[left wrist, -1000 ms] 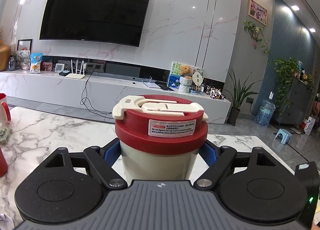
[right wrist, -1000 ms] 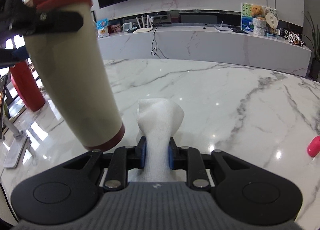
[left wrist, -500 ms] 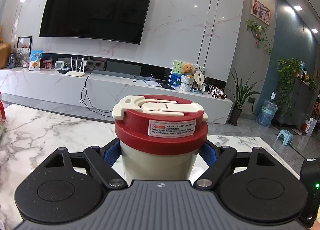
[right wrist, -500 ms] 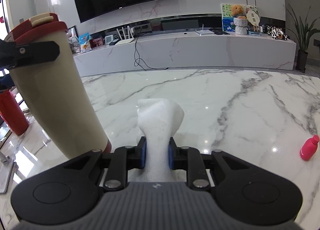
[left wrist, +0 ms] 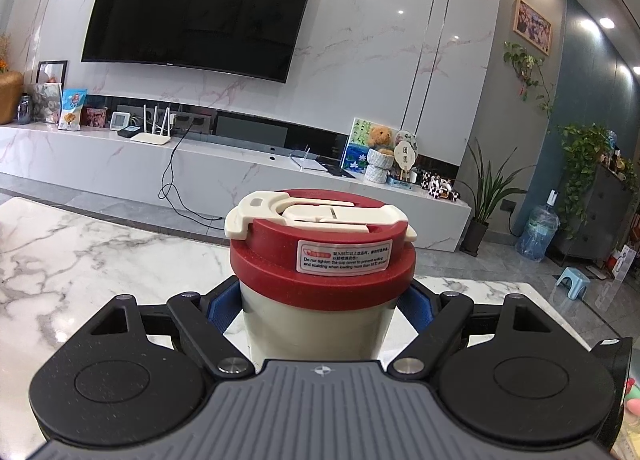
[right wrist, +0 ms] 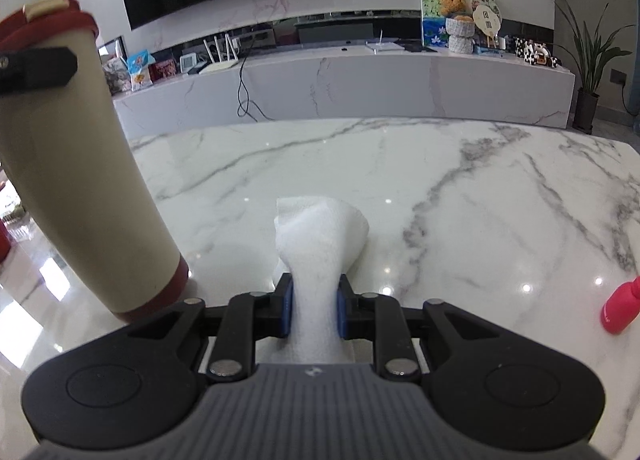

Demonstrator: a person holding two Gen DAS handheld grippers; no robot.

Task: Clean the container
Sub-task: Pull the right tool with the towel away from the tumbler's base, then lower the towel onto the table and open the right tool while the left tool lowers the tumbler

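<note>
**Two claws loaded, wiping not yet begun**

Two items in hand. Right claw (right wrist: 313, 310) pinches a white folded paper towel (right wrist: 320, 244), clear of the container. Left claw (left wrist: 320, 310) clamps the cream tumbler with red lid (left wrist: 320, 260), tilted, base near the white marble desk (right wrist: 440, 187). Open desk ahead; pink bottle (right wrist: 620, 310) right; far edge beyond.

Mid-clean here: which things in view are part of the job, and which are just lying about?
Job: tumbler in the left gripper; white cloth in the right gripper.
Lying about: pink bottle on the table; TV; teddy bear; router.
</note>
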